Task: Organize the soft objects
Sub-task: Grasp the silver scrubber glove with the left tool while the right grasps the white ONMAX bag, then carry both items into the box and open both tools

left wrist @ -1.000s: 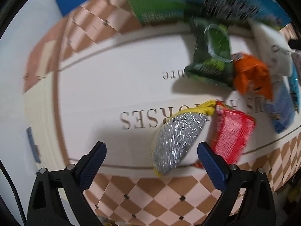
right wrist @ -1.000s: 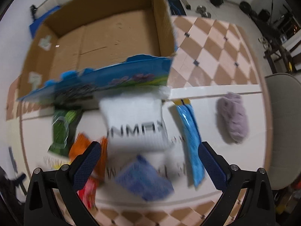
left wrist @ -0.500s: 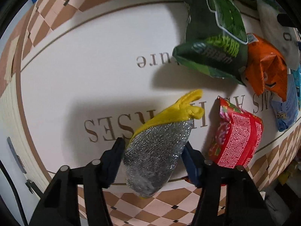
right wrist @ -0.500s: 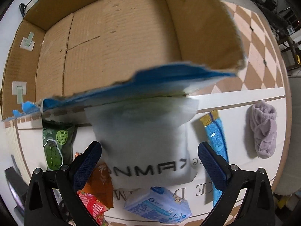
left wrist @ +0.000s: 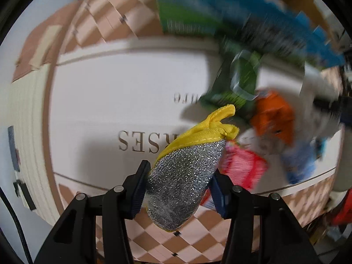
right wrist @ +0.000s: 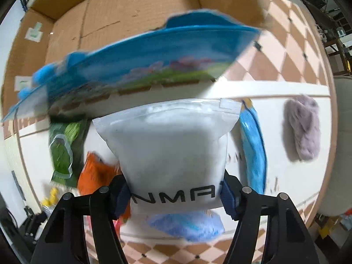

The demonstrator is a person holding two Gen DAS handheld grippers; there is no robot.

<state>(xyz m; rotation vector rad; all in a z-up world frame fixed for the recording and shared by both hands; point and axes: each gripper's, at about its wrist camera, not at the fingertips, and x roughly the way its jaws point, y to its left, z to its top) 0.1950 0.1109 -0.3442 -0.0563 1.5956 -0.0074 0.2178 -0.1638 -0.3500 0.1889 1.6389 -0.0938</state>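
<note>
My left gripper [left wrist: 179, 189] is shut on a silver glitter pouch with a yellow fabric top [left wrist: 184, 171], held above the white board [left wrist: 110, 101]. My right gripper [right wrist: 175, 198] is shut on a white zip bag with black letters [right wrist: 173, 151], lifted just before the open cardboard box [right wrist: 132, 15]. On the board lie a green packet [right wrist: 63, 151], an orange packet [right wrist: 94, 176], a red packet [left wrist: 242, 167], a blue packet [right wrist: 187, 224], a long blue sachet [right wrist: 253, 147] and a purple fluffy item [right wrist: 303, 127].
The box's blue printed flap [right wrist: 143, 61] hangs over the board's far edge. The white board lies on a checkered tile floor [left wrist: 198, 237]. A pale chair seat [right wrist: 341, 143] stands to the right. The left wrist view is blurred.
The left gripper has lifted the glitter pouch off the board and swung. The right gripper closed on the white bag, which earlier lay between its open jaws, and raised it.
</note>
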